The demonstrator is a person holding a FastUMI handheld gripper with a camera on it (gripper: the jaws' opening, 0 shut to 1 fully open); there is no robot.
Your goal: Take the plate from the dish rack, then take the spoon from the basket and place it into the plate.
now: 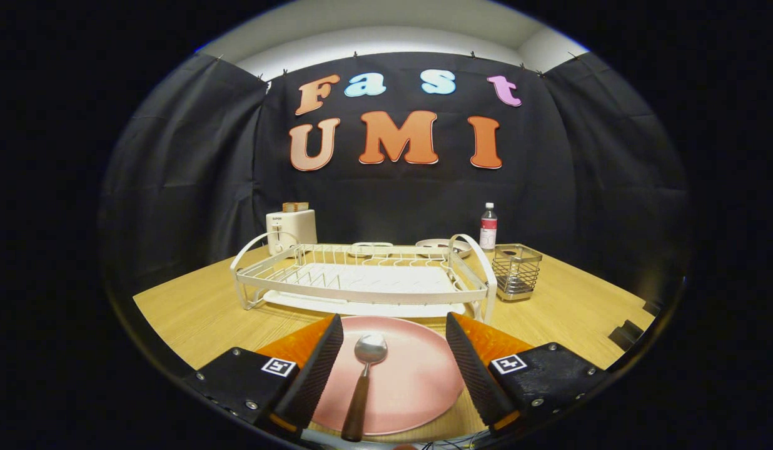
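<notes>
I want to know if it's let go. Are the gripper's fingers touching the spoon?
Apart. The gripper view shows the gripper open, pink plate visible between each finger and the spoon lying on it.

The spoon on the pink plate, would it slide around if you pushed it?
Probably. The spoon lies loose on the smooth plate, so a push would likely make it skid or spin. It looks stiff, not bendy, with a shiny bowl. The gripper jaws are open, either side of it, not touching.

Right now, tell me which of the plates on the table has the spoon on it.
The pink plate lying between the open gripper's fingers, in front of the dish rack, carries the spoon. The pale dishes behind the rack hold no spoon.
</notes>
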